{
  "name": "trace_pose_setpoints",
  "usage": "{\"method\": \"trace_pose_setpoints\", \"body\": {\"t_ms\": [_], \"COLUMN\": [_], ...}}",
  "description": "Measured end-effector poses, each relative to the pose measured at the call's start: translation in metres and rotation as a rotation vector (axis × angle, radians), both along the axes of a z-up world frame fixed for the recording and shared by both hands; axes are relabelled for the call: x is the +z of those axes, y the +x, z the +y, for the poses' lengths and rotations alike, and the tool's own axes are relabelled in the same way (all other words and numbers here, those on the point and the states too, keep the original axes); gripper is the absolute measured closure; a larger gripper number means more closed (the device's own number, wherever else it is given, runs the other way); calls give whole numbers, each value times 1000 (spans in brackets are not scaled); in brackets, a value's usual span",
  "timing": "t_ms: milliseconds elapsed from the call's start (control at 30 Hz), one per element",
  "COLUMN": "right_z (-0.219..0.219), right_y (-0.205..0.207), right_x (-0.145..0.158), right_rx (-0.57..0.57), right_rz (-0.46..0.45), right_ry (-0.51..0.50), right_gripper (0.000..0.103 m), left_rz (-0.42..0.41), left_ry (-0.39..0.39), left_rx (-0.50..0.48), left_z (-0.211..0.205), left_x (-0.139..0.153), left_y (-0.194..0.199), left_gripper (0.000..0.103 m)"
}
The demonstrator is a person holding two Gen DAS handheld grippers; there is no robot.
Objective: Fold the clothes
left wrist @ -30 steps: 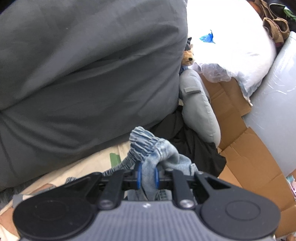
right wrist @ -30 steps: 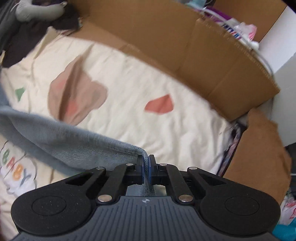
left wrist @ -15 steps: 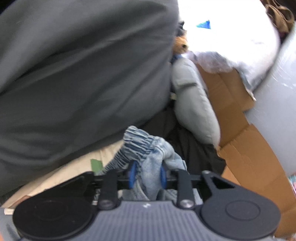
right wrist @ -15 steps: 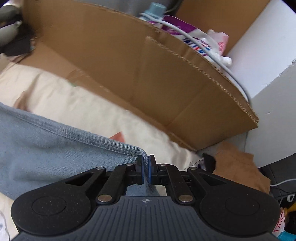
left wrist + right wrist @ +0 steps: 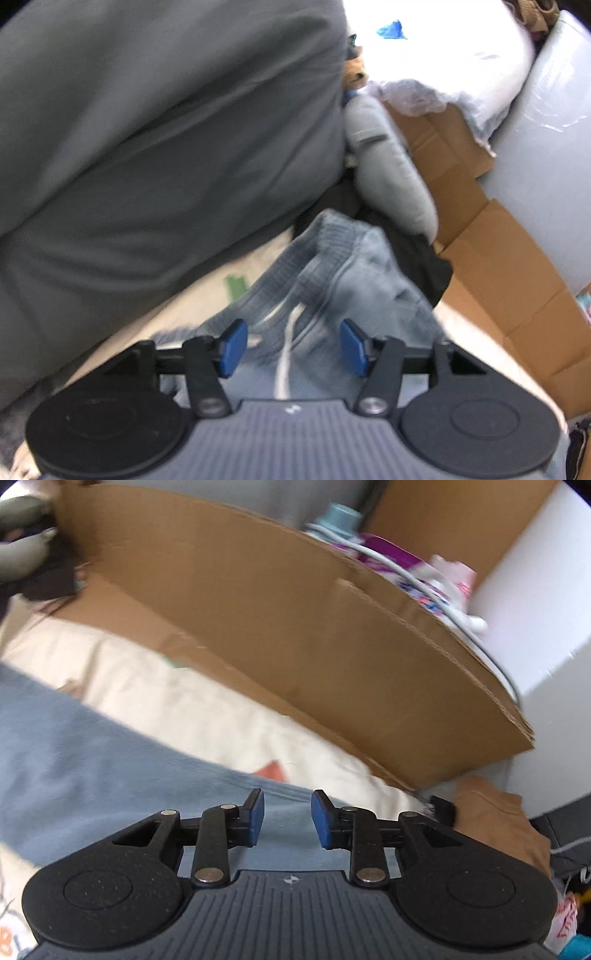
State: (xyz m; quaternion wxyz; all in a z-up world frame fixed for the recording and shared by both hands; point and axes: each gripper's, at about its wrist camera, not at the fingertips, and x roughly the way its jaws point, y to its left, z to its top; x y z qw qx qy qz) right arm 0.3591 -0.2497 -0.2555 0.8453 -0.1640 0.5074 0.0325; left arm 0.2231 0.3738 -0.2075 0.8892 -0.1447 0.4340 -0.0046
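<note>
Light blue denim pants (image 5: 354, 273) lie on a cream printed sheet (image 5: 173, 310). Their ribbed elastic waistband and white drawstring (image 5: 286, 350) show in the left wrist view. My left gripper (image 5: 291, 345) is open, its blue pads apart over the waistband, nothing pinched. In the right wrist view the other end of the pants (image 5: 92, 760) lies flat on the cream sheet (image 5: 192, 709). My right gripper (image 5: 287, 818) is open just above the denim's edge, holding nothing.
A large dark grey cushion (image 5: 147, 129) rises to the left. A grey neck pillow (image 5: 388, 166), black fabric (image 5: 417, 251) and cardboard (image 5: 498, 266) lie beyond the waistband. A tall cardboard wall (image 5: 295, 635) borders the sheet on the right, with brown cloth (image 5: 495, 819) by it.
Both grippers went from shut on the denim to open. The waistband dropped from the left pads and the pants' edge from the right pads; the garment now lies on the sheet.
</note>
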Motion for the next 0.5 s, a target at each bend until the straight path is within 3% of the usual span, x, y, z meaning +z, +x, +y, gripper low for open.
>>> {"method": "trace_pose_setpoints", "body": {"t_ms": [233, 500], "right_z": [42, 89], "right_y": [-23, -51], "right_x": [11, 25], "right_rx": [104, 169], "right_rz": [17, 15], "right_ry": [56, 132], "right_gripper": [68, 68], "left_rz": [65, 139], "left_ry": [33, 123], "left_rx": [39, -39], "left_z": [35, 52], "left_x": [-12, -29], "left_y": [-36, -63], "left_gripper": [41, 35]}}
